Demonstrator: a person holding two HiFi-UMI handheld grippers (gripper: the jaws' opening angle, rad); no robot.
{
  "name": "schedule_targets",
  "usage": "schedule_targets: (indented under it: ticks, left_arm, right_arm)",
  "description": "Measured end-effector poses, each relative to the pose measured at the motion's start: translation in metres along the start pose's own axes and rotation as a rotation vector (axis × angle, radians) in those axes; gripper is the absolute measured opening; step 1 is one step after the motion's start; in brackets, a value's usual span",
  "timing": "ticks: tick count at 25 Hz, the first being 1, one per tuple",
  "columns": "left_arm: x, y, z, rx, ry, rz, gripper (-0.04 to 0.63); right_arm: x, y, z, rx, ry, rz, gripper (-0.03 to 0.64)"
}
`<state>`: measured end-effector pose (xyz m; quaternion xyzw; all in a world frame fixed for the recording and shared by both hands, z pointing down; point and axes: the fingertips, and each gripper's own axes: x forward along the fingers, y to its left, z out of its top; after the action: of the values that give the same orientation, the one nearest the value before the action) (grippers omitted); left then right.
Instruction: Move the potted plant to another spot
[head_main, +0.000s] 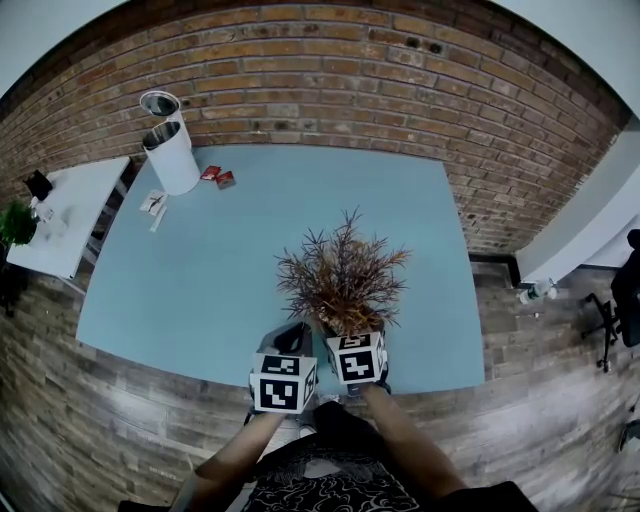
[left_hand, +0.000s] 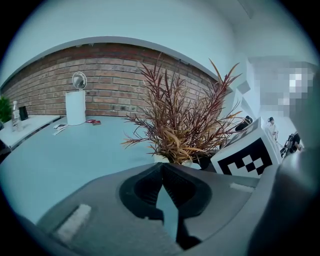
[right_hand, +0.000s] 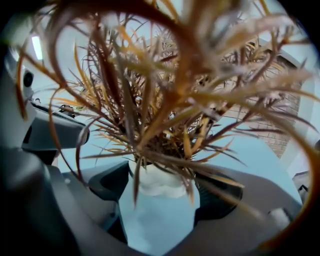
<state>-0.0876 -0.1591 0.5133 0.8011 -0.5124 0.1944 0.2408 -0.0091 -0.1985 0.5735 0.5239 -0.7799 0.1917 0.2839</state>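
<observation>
The potted plant has rust-brown spiky leaves and a white pot. It stands near the front edge of the light blue table. My right gripper has its jaws on either side of the pot, pressed against it; in the head view the right gripper sits under the foliage, which hides the pot. Just left of the plant is my left gripper. In its own view the left gripper has its pads touching at the tips with nothing between them. The plant rises just ahead and right of it.
A white cylindrical appliance stands at the table's far left, with red packets and papers beside it. A white side table with a small green plant is left. A brick wall runs behind. A bottle lies on the floor, right.
</observation>
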Motion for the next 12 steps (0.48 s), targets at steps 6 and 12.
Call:
schedule_targets:
  ticks: [6, 12]
  left_arm:
    - [0.012, 0.002, 0.007, -0.005, 0.001, -0.002, -0.002]
    - [0.027, 0.011, 0.021, -0.011, 0.002, -0.006, -0.002]
  right_arm:
    - [0.008, -0.006, 0.007, -0.001, 0.004, 0.001, 0.416]
    - [0.022, -0.013, 0.021, 0.002, 0.008, -0.004, 0.414]
